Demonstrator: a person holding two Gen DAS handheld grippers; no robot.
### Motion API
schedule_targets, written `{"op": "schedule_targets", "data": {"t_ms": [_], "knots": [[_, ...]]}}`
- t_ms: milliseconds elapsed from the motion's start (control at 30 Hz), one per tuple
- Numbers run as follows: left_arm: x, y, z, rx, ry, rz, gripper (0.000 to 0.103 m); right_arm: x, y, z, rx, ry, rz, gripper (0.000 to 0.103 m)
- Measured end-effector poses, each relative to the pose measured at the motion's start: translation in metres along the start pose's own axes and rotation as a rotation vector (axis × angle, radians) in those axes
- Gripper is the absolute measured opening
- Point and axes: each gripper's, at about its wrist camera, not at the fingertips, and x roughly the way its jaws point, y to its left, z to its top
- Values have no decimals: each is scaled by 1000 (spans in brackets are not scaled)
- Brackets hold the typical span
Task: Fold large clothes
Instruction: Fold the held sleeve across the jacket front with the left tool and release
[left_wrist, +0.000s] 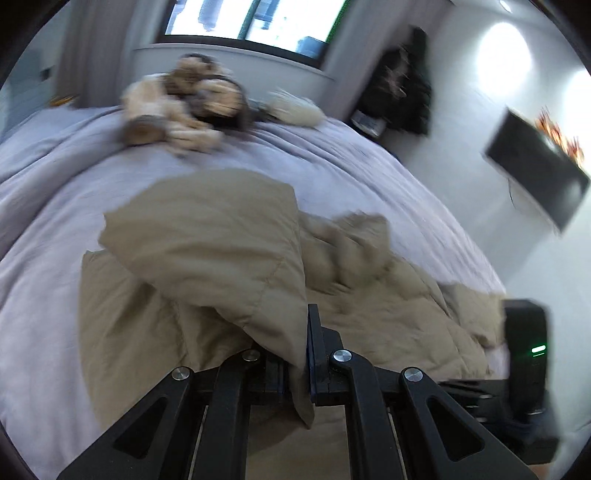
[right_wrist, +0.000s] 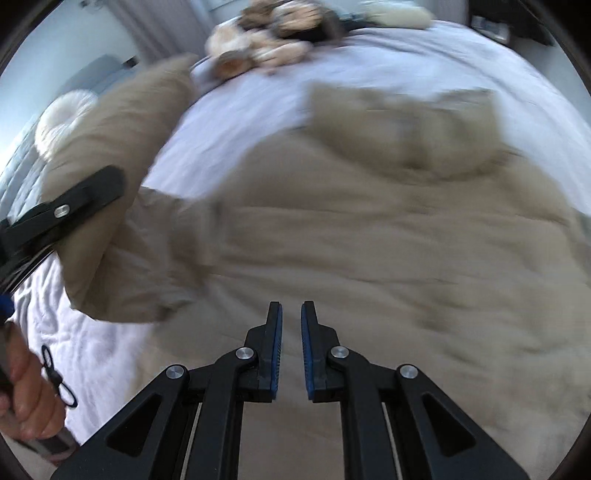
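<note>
A large beige padded jacket (left_wrist: 207, 236) lies spread on the lilac bed cover (left_wrist: 332, 155). My left gripper (left_wrist: 299, 354) is shut on a fold of its fabric, and a sleeve-like flap hangs lifted from the jaws. In the right wrist view the left gripper (right_wrist: 107, 184) holds that raised flap at the left, above the bed. My right gripper (right_wrist: 291, 308) hovers over the jacket's body (right_wrist: 369, 240), shut, with only a thin gap and nothing between its blue pads (right_wrist: 277, 332). Both views are blurred by motion.
Stuffed toys (left_wrist: 181, 107) lie in a heap at the far end of the bed, under a window (left_wrist: 251, 22). Dark clothes (left_wrist: 406, 96) and a black screen (left_wrist: 535, 166) hang on the right wall. A hand (right_wrist: 26, 384) grips the left tool. A white cushion (right_wrist: 66, 118) sits far left.
</note>
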Motion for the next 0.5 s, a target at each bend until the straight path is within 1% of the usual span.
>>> {"op": "schedule_targets", "data": {"t_ms": [33, 100, 167, 233, 300, 333, 400, 433, 467, 500], "knots": [[13, -10, -2, 19, 23, -3, 10, -5, -13, -3, 22, 1, -12, 11], [46, -39, -10, 56, 95, 6, 10, -18, -54, -16, 96, 8, -51, 11], [77, -58, -24, 102, 174, 47, 10, -25, -81, -23, 145, 14, -79, 11], [96, -67, -42, 143, 236, 95, 10, -28, -102, -30, 187, 27, -98, 11], [104, -73, -54, 169, 282, 138, 10, -31, -122, -38, 224, 39, -99, 11], [108, -74, -55, 175, 290, 151, 12, -32, -130, -43, 243, 43, -97, 12], [106, -77, -59, 183, 286, 175, 35, -32, -139, -47, 272, 47, -86, 12], [100, -80, -59, 182, 267, 195, 62, -34, -146, -49, 283, 48, -76, 11], [97, -84, -59, 183, 244, 207, 81, -34, -152, -45, 292, 49, -68, 12], [91, -86, -58, 188, 221, 215, 87, -34, -151, -47, 300, 49, -63, 12]]}}
